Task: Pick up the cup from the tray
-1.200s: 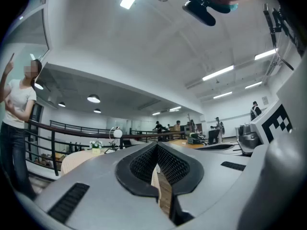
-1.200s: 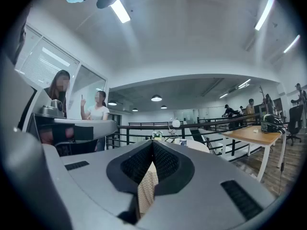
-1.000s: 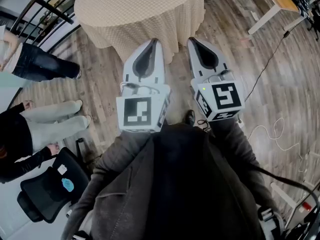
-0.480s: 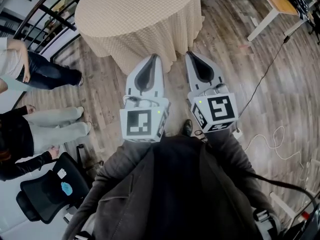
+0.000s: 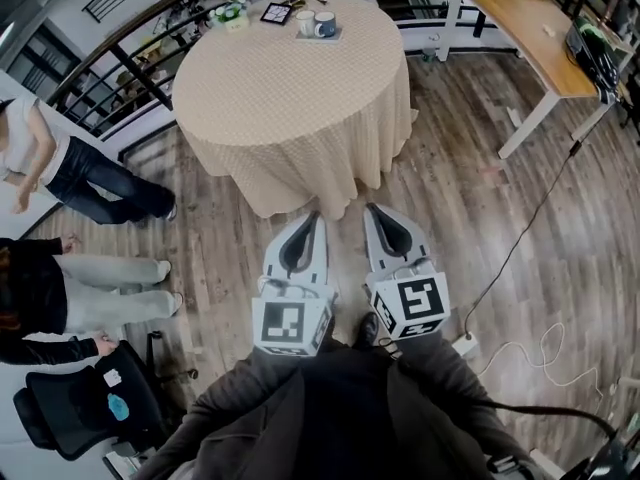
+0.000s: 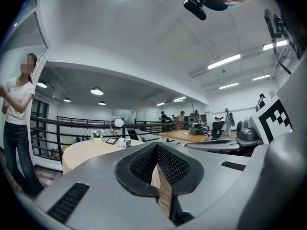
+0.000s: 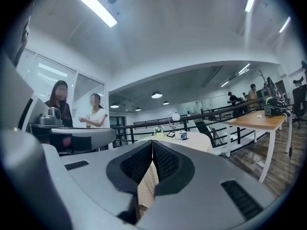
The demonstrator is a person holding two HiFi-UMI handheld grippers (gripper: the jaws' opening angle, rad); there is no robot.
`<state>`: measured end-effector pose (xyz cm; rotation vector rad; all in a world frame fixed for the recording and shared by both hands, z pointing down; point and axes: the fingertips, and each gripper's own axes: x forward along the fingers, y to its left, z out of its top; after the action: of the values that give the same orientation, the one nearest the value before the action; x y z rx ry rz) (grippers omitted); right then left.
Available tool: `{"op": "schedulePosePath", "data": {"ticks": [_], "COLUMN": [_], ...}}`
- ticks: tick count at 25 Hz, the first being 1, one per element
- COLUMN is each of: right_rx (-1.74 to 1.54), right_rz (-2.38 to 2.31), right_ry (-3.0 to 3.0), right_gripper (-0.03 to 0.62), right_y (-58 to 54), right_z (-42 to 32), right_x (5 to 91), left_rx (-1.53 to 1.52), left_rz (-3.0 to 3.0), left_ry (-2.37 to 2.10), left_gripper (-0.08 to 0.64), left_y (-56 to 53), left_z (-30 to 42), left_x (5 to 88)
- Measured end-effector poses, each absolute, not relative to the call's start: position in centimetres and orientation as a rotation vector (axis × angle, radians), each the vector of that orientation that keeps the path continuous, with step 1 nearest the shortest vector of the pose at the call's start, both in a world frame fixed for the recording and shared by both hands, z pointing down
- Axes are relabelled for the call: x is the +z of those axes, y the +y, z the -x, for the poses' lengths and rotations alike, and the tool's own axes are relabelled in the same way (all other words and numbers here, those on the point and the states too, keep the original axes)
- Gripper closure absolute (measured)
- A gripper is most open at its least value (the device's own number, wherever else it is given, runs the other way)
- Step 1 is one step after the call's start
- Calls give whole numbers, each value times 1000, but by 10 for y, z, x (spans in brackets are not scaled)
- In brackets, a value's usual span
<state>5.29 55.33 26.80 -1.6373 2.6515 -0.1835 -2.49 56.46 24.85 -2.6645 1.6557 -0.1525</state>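
Left tongs (image 5: 311, 217) and right tongs (image 5: 371, 209) were both closed, tips pressed together with nothing between them. They were held level and side by side in front of the person, pointing toward the round counter (image 5: 290, 108) draped in beige cloth. The tips stood over the wooden floor (image 5: 470, 198), short of the counter's near edge and touching nothing. The tray (image 5: 319, 38) sat at the far side of the counter, well apart from both tongs. Two cups stood on it, a white cup (image 5: 305, 23) and a blue cup (image 5: 326, 28), just beside each other. Which one the task meant could not be told. A small dark frame (image 5: 276, 12) and a potted plant (image 5: 230, 14) stood near the tray. Judgement on progress: nothing of the pickup was done, and both cups were untouched on the tray. The approach was at its very start. What remained was closing most of the way round or across the counter, opening one pair of tongs, setting it about a cup, gripping, and lifting clear of the tray.
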Motion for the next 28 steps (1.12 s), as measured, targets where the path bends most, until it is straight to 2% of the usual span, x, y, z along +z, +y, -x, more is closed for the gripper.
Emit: {"op": "schedulePosePath", "data": {"ticks": [5,12,28], "right_rx": [-177,-164,-98], "right_rz": [1679,1754,1840], "right_ry": [2657,2662,2611], "right_gripper": [584,584,584], "right_y": [520,424,278], "right_z": [-44,-19,42], "right_x": [275,270,243], "left_rx": [-79,45,124], "left_rz": [2700,2742,2803], "left_ry": [1658,1628,1471], "left_gripper": [555,555,555], "left_y": [531,429,281], "left_z": [36,59,106], "left_x": [256,241,217]}}
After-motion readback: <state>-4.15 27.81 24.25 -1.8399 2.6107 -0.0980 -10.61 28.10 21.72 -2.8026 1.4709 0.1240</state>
